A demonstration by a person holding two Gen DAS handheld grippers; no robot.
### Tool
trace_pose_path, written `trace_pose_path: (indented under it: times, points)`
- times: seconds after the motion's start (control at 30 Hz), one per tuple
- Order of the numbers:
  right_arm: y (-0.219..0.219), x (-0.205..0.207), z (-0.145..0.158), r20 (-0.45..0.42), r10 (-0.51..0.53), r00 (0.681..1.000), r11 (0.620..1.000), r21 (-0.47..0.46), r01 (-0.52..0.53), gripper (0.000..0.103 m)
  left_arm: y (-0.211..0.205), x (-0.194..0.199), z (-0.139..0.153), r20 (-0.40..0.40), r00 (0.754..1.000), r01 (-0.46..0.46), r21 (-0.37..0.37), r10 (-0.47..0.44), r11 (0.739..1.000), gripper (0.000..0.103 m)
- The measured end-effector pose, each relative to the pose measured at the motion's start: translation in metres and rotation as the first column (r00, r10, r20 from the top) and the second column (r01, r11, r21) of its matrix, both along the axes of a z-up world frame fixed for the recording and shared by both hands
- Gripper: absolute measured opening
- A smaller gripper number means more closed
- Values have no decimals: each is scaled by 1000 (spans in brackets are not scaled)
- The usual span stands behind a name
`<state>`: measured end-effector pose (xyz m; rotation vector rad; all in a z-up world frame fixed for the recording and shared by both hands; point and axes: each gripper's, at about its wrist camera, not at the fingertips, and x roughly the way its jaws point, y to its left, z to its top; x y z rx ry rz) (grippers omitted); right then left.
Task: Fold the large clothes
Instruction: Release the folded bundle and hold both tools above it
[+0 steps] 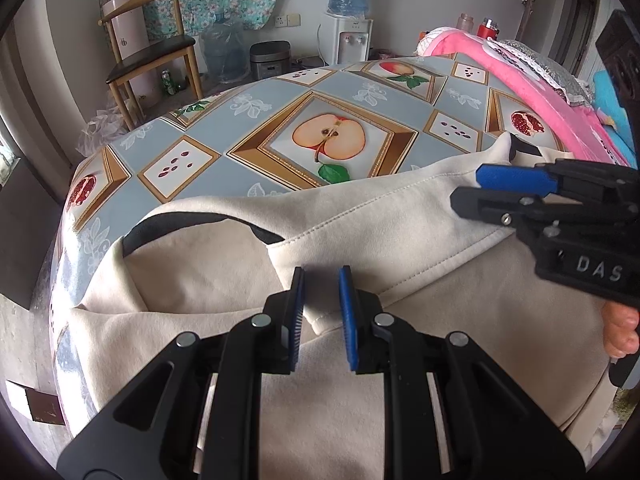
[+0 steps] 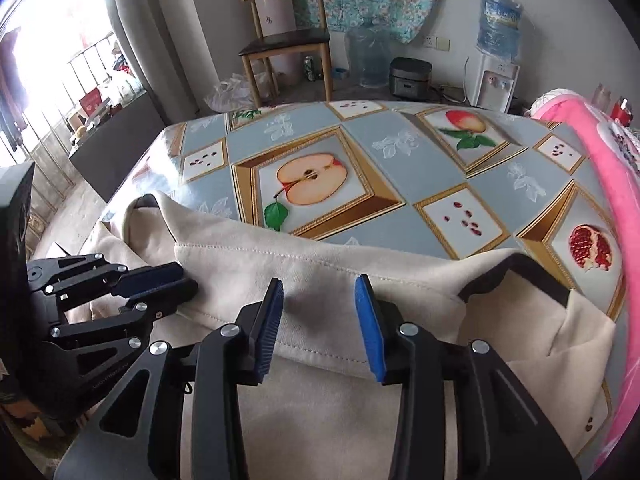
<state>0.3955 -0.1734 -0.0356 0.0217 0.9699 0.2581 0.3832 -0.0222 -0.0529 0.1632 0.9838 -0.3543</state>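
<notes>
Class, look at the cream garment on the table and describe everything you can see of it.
The cream garment looks like thick, soft knit with stitched hems and black trim at its openings. It lies rumpled on the fruit-patterned tablecloth, a folded layer across the top. The left gripper pinches a fold; the right gripper straddles a hem, jaws apart.

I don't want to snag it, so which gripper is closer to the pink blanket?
Right. The right gripper is over the cream top on the side by the pink blanket; the left gripper is farther along, away from it.
</notes>
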Motion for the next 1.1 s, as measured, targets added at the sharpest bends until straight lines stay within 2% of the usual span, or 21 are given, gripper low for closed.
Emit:
trace_pose_path:
  times: [0.1,0.17,0.3,0.43,0.57,0.67,0.77,0.83,1.07,1.1]
  points:
    - [-1,7,-14,-49,-18,999,1000,-18,17,44,0,0,0,-1,1000,0,-3,0,1000,18]
    - [-2,7,-18,-49,-19,999,1000,-14,19,45,3,0,1,0,1000,-2,-19,2,1000,18]
    - [-4,8,-17,-81,-26,996,1000,-11,25,47,23,3,5,-14,999,-37,-132,35,991,18]
    - [-20,4,-11,-116,-44,992,999,10,46,49,42,2,20,-9,999,-44,-191,43,981,18]
    - [-63,6,14,-109,-122,986,975,173,140,50,48,9,37,-25,999,-31,-247,26,968,18]
    - [-93,12,18,-171,-181,968,947,234,219,50,41,15,48,-41,999,-17,-280,6,960,18]
    - [-107,17,10,-236,-220,947,942,203,269,50,23,20,54,-50,998,23,-283,-38,959,19]
    - [-109,20,3,-272,-209,940,945,192,265,50,7,24,54,-52,996,58,-275,-75,960,19]
    - [-104,24,-26,-354,-105,929,930,295,218,50,-28,36,29,-106,987,93,-216,-118,972,19]
    - [-101,24,-27,-351,-97,931,934,292,207,40,-31,38,24,-112,987,93,-203,-117,975,19]
